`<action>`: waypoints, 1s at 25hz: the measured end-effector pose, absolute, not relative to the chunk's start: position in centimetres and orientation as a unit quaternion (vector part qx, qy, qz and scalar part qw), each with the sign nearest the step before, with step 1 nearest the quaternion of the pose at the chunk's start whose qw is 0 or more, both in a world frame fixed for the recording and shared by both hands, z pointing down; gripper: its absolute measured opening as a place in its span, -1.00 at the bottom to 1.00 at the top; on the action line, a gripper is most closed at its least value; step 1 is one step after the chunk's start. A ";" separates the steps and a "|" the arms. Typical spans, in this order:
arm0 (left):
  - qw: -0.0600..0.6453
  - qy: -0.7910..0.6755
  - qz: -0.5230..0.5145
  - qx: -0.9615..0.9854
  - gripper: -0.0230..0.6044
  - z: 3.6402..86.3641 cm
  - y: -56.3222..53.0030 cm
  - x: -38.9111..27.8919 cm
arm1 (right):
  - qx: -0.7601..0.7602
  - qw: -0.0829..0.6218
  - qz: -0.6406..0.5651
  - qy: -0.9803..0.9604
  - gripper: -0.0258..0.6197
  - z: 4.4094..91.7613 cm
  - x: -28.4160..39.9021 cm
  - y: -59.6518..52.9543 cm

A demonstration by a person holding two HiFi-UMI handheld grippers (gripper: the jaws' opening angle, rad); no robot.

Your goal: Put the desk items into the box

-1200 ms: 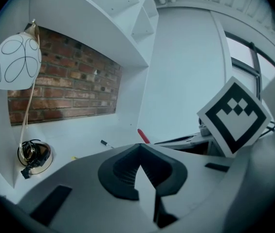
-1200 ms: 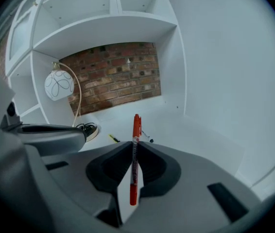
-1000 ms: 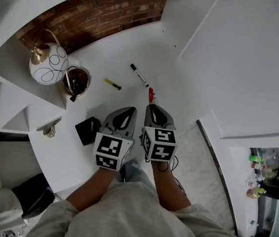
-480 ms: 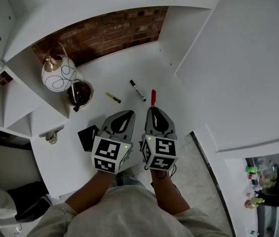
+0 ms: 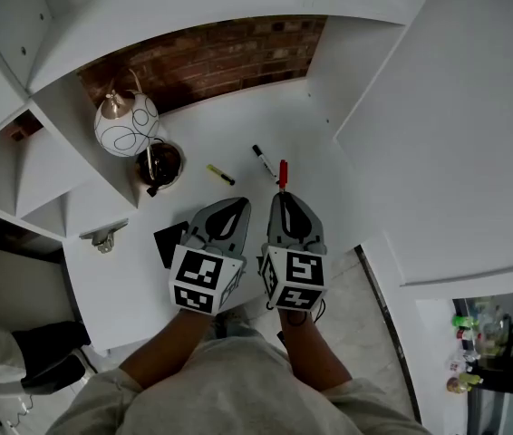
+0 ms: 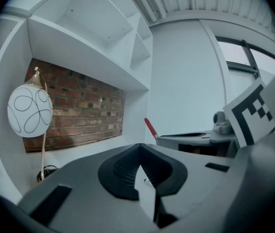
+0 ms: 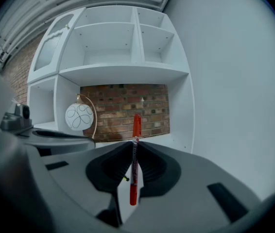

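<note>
A white bench [image 5: 238, 120] runs back to a brick wall [image 5: 220, 53]. Over it, the right gripper [image 5: 283, 194] has its fingers clamped on a red pen [image 5: 282, 172]. The pen lies along the fingers, its end poking forward toward the wall. Just beside it, the left gripper [image 5: 230, 203] has its fingers closed together on nothing. A black marker [image 5: 264, 159] and a yellow highlighter [image 5: 221, 174] lie on the bench ahead.

Desk [image 5: 238, 130]: smooth matt white.
Wall [image 5: 211, 57]: rough brick.
Lamp [image 5: 125, 123]: glossy globe, brassy metal arm.
Pen [image 7: 136, 125]: glossy red plastic.
Left gripper [image 6: 138, 147], right gripper [image 7: 134, 142]: matt grey plastic, ribbed inside.
</note>
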State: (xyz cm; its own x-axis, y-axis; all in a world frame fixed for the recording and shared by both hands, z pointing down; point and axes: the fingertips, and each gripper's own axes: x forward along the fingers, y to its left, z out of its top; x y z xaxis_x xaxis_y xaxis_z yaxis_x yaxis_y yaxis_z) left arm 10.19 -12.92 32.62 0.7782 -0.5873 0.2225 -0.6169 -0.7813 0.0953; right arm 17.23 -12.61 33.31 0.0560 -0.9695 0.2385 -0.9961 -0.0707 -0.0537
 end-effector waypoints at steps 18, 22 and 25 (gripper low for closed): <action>0.087 -0.427 0.094 0.895 -0.90 32.9 -13.8 -1.4 | 0.630 0.052 0.080 -0.770 -0.76 32.9 5.0 -14.9; 0.089 -0.451 0.093 0.883 -0.90 32.9 -13.6 -3.6 | 0.606 0.054 0.080 -0.790 -0.76 33.0 2.4 -14.8; 0.093 -0.467 0.094 0.874 -0.90 33.0 -13.3 -5.1 | 0.589 0.053 0.080 -0.802 -0.76 33.2 0.7 -14.9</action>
